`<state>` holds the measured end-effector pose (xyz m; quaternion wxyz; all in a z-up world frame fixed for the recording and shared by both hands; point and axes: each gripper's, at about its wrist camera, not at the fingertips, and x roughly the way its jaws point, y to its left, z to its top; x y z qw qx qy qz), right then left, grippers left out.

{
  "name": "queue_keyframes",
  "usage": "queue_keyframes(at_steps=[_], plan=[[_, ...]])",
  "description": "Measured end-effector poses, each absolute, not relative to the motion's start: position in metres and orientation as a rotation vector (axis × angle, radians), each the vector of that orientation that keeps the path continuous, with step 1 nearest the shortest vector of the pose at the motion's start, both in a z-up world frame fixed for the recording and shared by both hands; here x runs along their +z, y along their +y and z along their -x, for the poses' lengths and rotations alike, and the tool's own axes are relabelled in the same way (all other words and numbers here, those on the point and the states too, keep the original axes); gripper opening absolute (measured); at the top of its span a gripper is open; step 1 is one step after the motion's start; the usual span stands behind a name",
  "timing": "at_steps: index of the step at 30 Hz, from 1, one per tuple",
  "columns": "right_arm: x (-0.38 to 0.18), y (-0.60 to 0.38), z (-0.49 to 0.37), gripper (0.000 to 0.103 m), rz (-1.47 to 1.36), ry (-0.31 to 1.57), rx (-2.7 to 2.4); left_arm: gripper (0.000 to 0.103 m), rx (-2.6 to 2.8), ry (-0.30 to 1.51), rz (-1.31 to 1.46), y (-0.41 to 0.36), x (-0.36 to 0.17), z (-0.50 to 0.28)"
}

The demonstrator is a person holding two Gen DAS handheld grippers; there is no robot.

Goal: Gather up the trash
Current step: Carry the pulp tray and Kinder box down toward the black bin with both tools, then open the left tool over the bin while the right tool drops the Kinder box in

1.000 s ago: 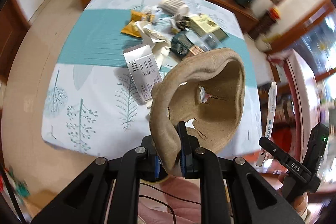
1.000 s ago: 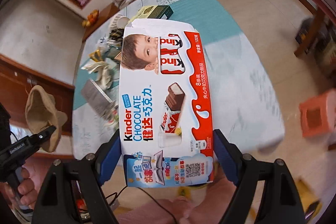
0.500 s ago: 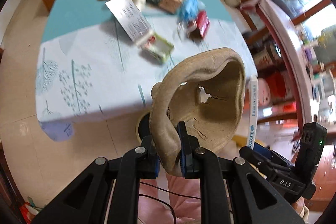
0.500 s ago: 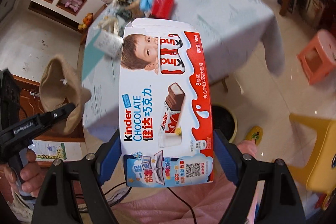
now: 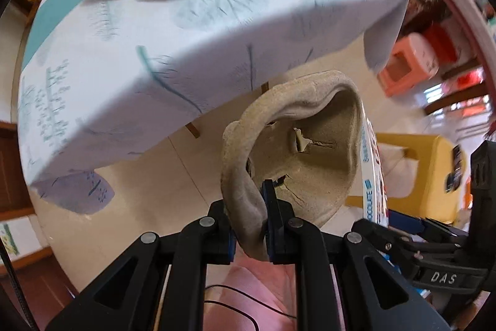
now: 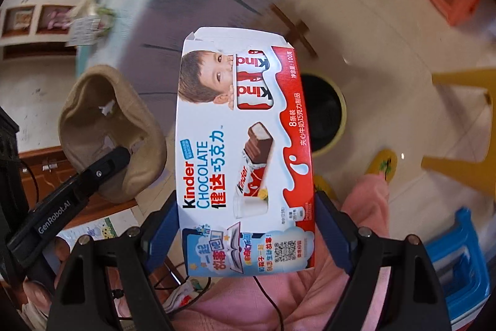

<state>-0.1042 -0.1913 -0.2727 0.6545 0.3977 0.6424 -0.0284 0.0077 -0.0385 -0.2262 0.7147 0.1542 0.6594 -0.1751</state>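
My right claw (image 6: 245,225) grips the chocolate box (image 6: 241,145) across its width, long axis pointing away. The bin (image 6: 325,114) lies on the floor just beyond it, right. My left claw (image 5: 249,225) pinches the pulp tray (image 5: 297,157), farther left.

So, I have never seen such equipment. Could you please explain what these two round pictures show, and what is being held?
No robot is here: a person holds a two-finger gripper in each hand, and each gripper carries a wide-angle camera looking along its fingers.

The left camera shows the left gripper shut on the rim of a torn brown pulp tray. Above is a table with a leaf-print cloth, with blurred packaging lying on it.

The right camera shows the right gripper clamping a flat Kinder chocolate box by its two side edges. Behind the box, on the floor, stands a dark round bin, probably for the trash.
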Motion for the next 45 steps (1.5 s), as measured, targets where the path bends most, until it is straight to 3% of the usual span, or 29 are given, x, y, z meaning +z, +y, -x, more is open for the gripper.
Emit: queue_keyframes(at_steps=[11, 18, 21, 37, 41, 45], plan=[[-0.374, -0.203, 0.115, 0.083, -0.954, 1.576, -0.12, 0.012, -0.34, 1.489, -0.492, -0.079, -0.349, -0.014], [-0.407, -0.201, 0.112, 0.083, -0.959, 1.64, -0.106, 0.013, -0.323, 1.518, -0.495, -0.085, -0.384, -0.025], [-0.414, -0.199, 0.105, 0.083, -0.954, 1.655, -0.1, 0.022, -0.309, 1.507, -0.51, -0.075, -0.394, -0.028], [-0.459, -0.187, 0.057, 0.084, -0.941, 1.772, -0.13, 0.028, -0.292, 1.415, -0.529, -0.04, -0.36, -0.023], [-0.448, -0.187, 0.045, 0.097, -0.939, 1.705, -0.12, 0.054, -0.291, 1.379, -0.519, -0.036, -0.344, -0.027], [-0.435, -0.186, 0.037, 0.098, -0.914, 1.631, -0.105, 0.056, -0.298, 1.345, -0.472, -0.035, -0.327, -0.032]])
